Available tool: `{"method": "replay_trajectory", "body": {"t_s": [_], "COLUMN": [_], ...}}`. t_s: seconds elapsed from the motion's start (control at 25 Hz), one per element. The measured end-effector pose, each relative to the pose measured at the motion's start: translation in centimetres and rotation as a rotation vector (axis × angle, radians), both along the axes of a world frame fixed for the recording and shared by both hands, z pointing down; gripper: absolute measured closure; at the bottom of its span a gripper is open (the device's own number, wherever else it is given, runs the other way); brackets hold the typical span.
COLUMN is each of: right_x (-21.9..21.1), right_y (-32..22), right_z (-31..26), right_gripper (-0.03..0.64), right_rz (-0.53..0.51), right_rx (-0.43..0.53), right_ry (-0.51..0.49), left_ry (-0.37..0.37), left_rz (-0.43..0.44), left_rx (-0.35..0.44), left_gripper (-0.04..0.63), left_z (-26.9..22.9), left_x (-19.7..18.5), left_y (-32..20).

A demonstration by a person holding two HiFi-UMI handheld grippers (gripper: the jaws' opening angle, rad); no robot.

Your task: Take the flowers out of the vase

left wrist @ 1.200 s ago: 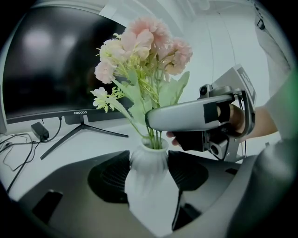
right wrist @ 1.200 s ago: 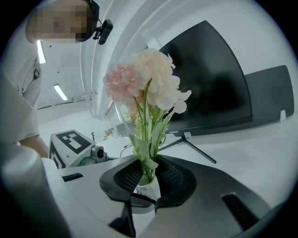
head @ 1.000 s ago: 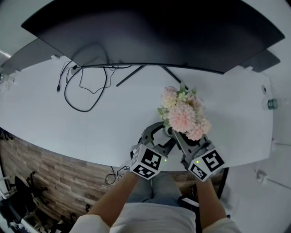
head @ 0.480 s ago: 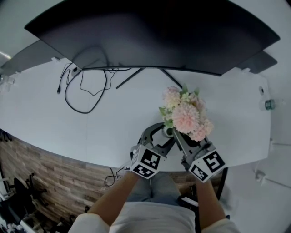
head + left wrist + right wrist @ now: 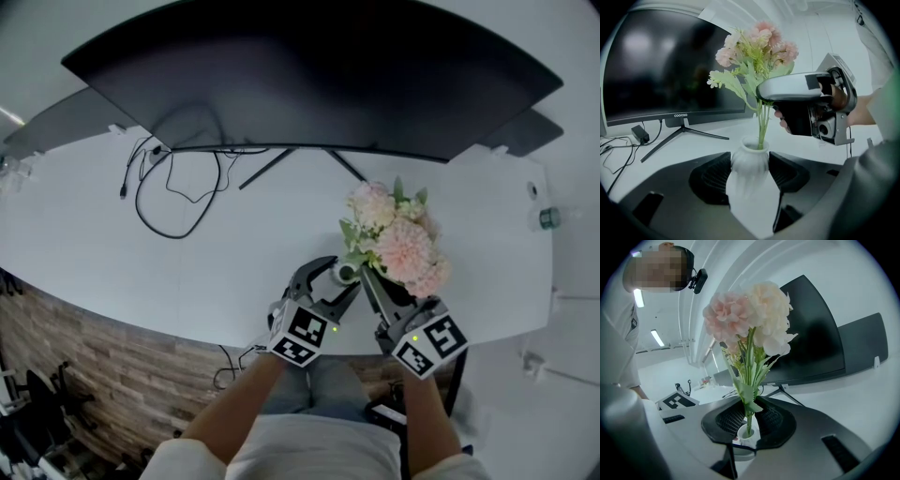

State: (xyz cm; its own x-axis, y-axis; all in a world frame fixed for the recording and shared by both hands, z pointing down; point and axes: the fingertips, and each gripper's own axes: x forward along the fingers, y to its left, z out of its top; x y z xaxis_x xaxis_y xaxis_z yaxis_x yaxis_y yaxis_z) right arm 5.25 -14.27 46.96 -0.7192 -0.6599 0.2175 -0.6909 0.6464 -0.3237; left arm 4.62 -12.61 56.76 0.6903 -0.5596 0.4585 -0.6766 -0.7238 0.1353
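Bright, even light from ceiling lights (image 5: 657,337) at upper left. The white desk (image 5: 234,244) is washed out, shadows faint. The monitor (image 5: 647,70) carries dull glare. Edges bend and darken; the near vase (image 5: 750,161) is blurred, the flowers (image 5: 750,319) sharper.

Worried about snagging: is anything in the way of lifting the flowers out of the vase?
Nothing visible. The right gripper has just been closing its jaws on the flowers; open air above them, monitor behind. The left gripper holds the vase.

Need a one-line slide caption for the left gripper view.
Left tongs clamp the white vase while the right tongs, jaws just closing, pinch the flowers by their stems above it.
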Motion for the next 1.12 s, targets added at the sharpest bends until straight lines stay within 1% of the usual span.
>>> {"method": "replay_trajectory", "body": {"t_s": [0.52, 0.72, 0.8, 0.92, 1.12], "right_x": [1.1, 1.3, 2.0, 4.3, 4.0], "right_y": [0.3, 0.1, 0.4, 1.3, 1.0], "right_z": [-1.9, -2.6, -3.2, -4.9, -5.0], "right_gripper": [0.538, 0.54, 0.54, 0.54, 0.54], "right_rz": [0.021, 0.032, 0.034, 0.04, 0.05], "right_rx": [0.023, 0.03, 0.038, 0.056, 0.062], "right_ry": [-0.001, -0.007, -0.013, -0.024, -0.034], "left_ry": [-0.001, -0.02, -0.025, -0.034, -0.036], "left_rz": [0.006, 0.025, 0.022, 0.014, 0.014], "left_rx": [0.0, -0.006, -0.005, 0.008, 0.005], "left_gripper": [0.336, 0.337, 0.336, 0.337, 0.337], "left_z": [0.0, 1.2, 0.9, -0.7, 0.0], "left_x": [0.1, 0.1, 0.5, 2.2, 1.4], "left_y": [0.0, 0.3, 0.4, 0.9, 0.6]}}
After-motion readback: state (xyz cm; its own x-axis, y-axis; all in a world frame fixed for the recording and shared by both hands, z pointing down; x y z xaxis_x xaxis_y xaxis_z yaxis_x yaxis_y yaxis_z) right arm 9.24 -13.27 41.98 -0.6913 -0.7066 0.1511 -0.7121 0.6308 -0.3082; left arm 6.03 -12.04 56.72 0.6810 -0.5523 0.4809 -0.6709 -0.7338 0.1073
